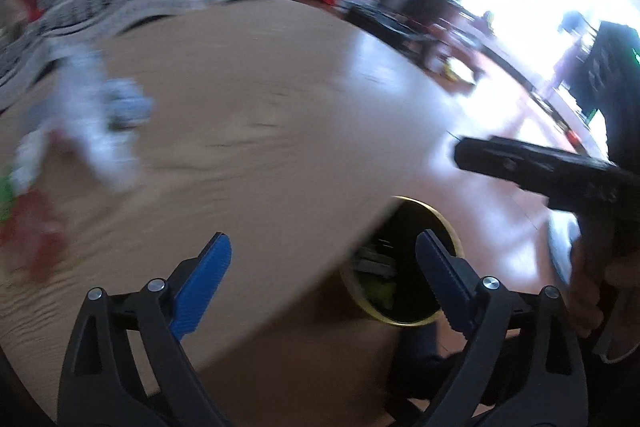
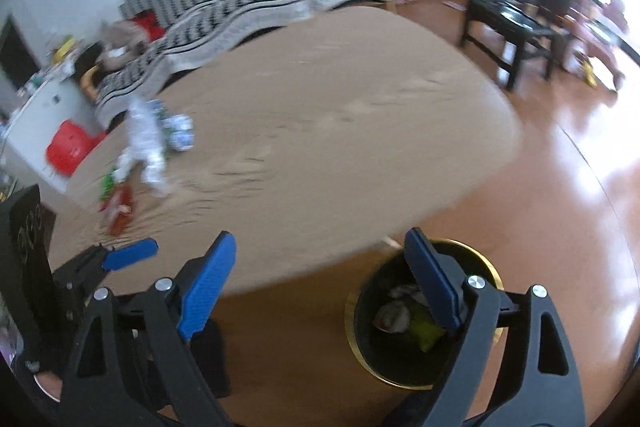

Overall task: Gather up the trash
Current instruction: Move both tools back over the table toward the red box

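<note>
Hanging over the near edge of the desk, both pairs of my jaws stand spread wide with nothing between them: the left gripper and the right gripper are released and empty. Taking the bin as my landmark, it sits on the floor just below the desk's near edge, black with a gold rim, and already holds some crumpled scraps, one of them yellow-green. My right jaws hang directly above its mouth; my left jaws hang just beside it, over the desk edge.

What remains, as I judge it, is the litter pile, well away from the bin, at the far left part of the desk: crumpled white plastic, a blue-and-white crushed piece, and red and green wrappers on the side of the pile nearest the bin. Everything there is blurred, so I cannot count pieces.

To do the next reach well, I should keep the jaws wide, come down on one piece at a time, pinch the thickest crumple rather than a loose flap, and lift clear before carrying it back over the bin's rim, since light wrappers slip easily.
</note>
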The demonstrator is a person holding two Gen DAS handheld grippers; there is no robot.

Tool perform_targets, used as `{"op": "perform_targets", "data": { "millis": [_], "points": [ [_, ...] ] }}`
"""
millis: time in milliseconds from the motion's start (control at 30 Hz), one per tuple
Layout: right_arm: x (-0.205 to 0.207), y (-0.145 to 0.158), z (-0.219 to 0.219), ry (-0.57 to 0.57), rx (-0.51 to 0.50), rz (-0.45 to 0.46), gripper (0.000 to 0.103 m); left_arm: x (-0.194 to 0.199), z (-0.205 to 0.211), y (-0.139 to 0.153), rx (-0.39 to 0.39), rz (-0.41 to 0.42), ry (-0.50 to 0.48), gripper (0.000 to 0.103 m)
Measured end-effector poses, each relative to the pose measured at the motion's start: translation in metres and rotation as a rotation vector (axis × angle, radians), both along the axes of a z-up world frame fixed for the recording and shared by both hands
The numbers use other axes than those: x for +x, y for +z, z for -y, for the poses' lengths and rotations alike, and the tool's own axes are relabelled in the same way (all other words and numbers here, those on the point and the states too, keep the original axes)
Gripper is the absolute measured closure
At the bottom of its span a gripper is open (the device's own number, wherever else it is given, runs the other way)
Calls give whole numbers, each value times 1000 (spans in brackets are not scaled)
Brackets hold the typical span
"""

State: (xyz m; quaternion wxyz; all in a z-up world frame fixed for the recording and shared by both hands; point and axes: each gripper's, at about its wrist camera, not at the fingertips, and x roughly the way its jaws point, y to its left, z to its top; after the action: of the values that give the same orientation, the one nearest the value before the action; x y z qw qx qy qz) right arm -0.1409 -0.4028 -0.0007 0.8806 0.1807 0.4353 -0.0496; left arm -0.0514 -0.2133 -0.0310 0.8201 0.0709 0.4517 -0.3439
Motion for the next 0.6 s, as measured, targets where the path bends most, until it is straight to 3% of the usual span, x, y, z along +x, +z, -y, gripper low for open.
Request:
{"op": "perform_targets", "data": {
  "millis": [333, 467, 600],
  "points": [
    [83, 9, -117, 230, 34, 57, 20, 70, -184, 17, 72, 73, 406, 12],
    [103, 8, -158, 321, 34, 84, 20, 93, -231, 12, 149, 84, 454, 12],
    [118, 2, -197, 405, 26, 96, 20, 116, -258, -3, 253, 106, 435, 12]
  ]
}}
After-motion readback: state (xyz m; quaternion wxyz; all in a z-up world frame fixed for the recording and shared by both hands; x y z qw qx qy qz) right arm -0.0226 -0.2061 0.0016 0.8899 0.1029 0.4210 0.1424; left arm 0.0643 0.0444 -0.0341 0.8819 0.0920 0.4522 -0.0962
